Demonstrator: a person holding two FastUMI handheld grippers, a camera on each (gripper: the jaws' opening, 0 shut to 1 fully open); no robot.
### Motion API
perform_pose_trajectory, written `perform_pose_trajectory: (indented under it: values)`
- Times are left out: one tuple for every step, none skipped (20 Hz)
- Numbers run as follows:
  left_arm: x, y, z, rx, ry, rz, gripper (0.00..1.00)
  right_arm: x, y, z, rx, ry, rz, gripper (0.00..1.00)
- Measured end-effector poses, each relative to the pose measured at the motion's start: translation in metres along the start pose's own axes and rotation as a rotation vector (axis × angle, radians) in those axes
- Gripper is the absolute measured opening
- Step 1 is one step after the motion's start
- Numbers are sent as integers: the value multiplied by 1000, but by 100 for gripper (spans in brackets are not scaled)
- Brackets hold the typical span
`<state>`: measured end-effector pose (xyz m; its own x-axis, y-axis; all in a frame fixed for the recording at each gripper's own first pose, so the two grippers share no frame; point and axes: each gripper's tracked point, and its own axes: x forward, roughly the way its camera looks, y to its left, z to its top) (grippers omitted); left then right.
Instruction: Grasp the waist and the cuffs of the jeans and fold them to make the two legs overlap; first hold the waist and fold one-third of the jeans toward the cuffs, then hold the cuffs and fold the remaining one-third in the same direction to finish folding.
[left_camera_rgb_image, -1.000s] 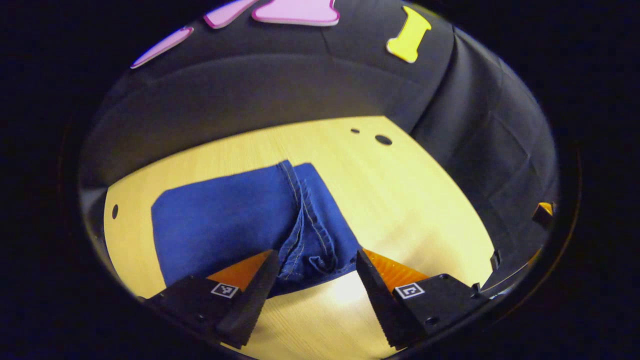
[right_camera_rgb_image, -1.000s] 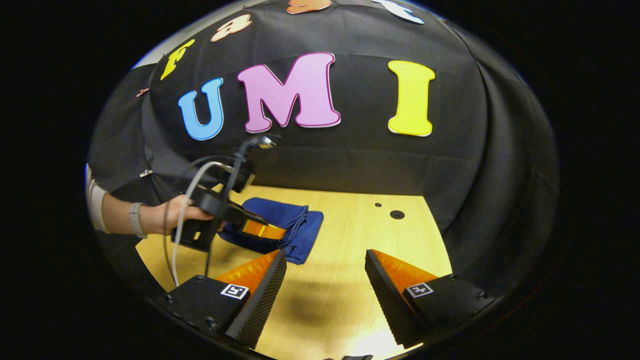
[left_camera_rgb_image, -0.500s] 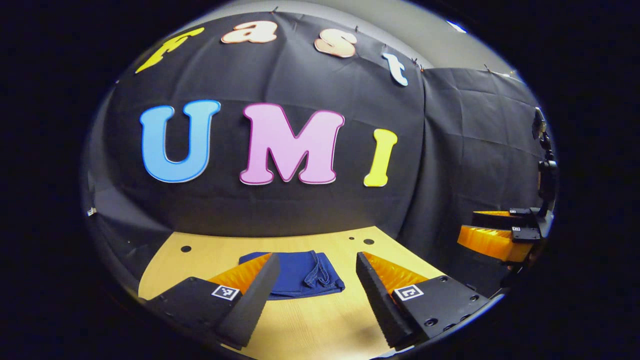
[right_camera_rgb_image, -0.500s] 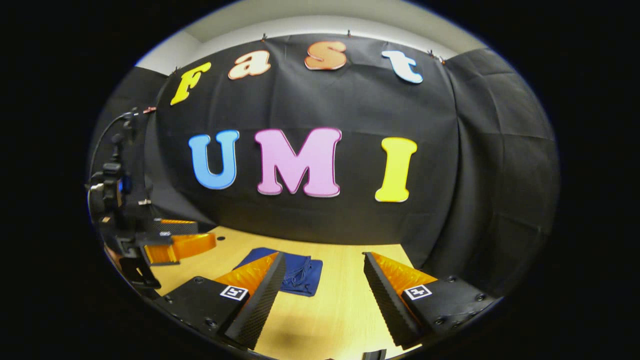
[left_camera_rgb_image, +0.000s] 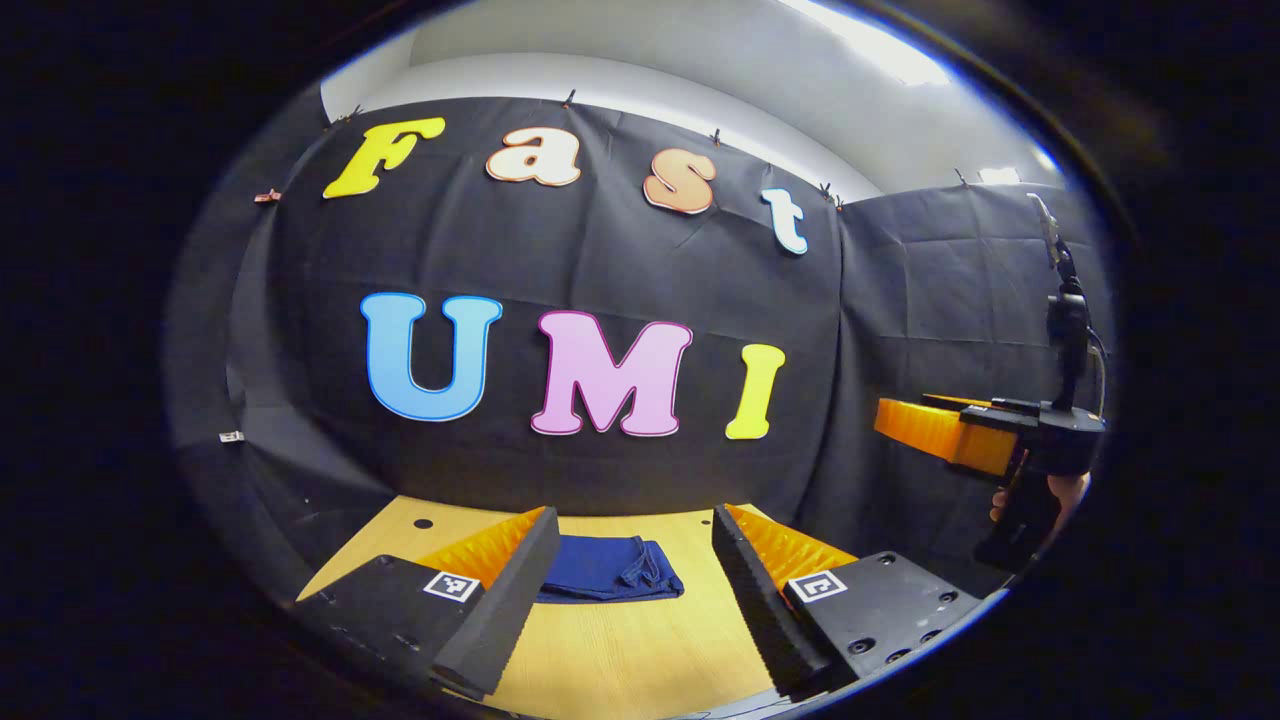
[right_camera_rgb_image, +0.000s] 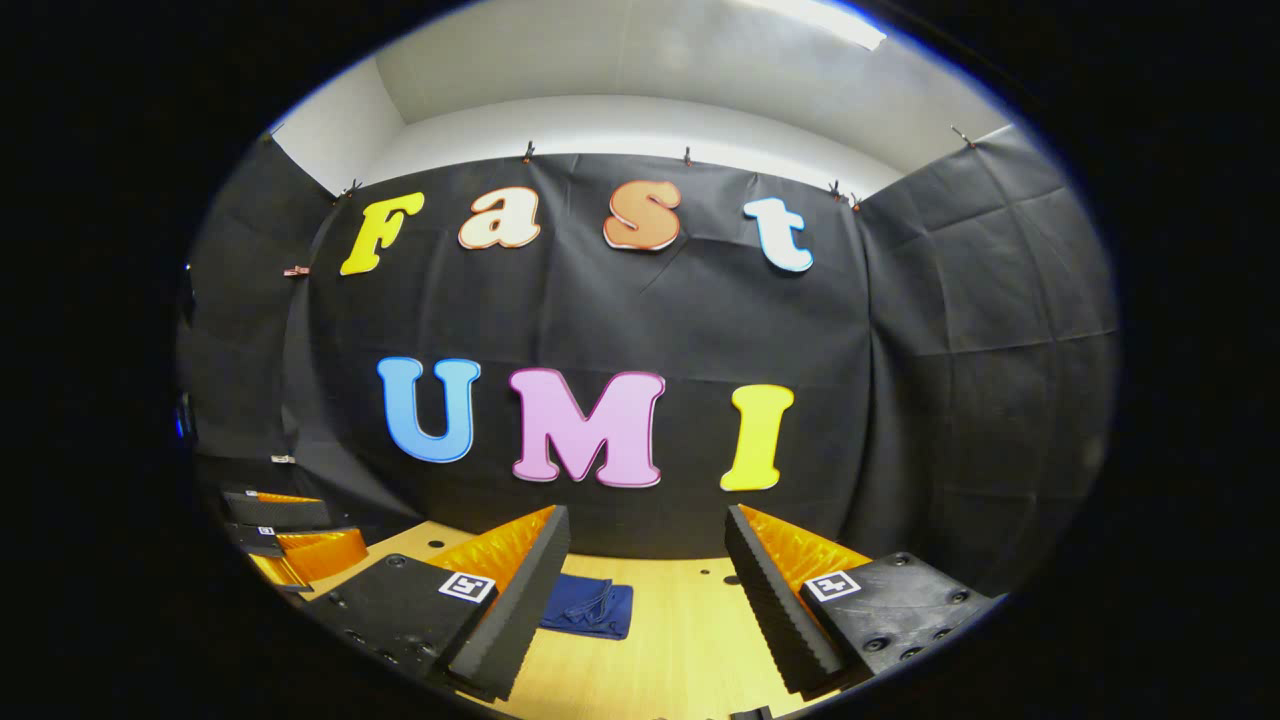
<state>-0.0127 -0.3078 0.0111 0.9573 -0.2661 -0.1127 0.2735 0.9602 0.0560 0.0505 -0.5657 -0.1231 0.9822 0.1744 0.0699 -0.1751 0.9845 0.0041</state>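
The blue jeans (left_camera_rgb_image: 610, 568) lie folded into a compact bundle on the wooden table (left_camera_rgb_image: 620, 650), far ahead of both grippers. My left gripper (left_camera_rgb_image: 630, 600) is open, held well back and above the table, with nothing between its fingers. The right gripper view has the jeans (right_camera_rgb_image: 588, 605) small, just right of its left finger. My right gripper (right_camera_rgb_image: 640, 610) is open too and holds nothing. In the left gripper view the right gripper (left_camera_rgb_image: 950, 435) hangs in the air at the far right, a hand (left_camera_rgb_image: 1045, 495) around its handle. The left gripper's fingers (right_camera_rgb_image: 290, 540) show at the lower left of the right gripper view.
Black cloth walls close the booth behind and to the right of the table (right_camera_rgb_image: 670, 640). Small round holes (left_camera_rgb_image: 422, 523) dot the tabletop near its far edge. A white wall and ceiling light sit above the cloth.
Both grippers have pulled up and back from the jeans and tilted upward; a second ago the left one hovered right over the bundle. The folded jeans have stayed in place.
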Motion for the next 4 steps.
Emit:
perform_pose_trajectory:
  values:
    - [-6, 2, 4, -5, -8, 17, 96, -3, 1, 2, -1, -12, -2, 96]
    - [-7, 1, 7, -16, -8, 26, 96, -5, 5, 4, 0, -17, 7, 96]
    - [-7, 2, 9, -28, -11, 33, 96, -7, 9, 6, -2, -24, 21, 96]
    - [-9, 3, 12, -36, -9, 46, 96, -6, 6, 6, -8, -25, 26, 96]
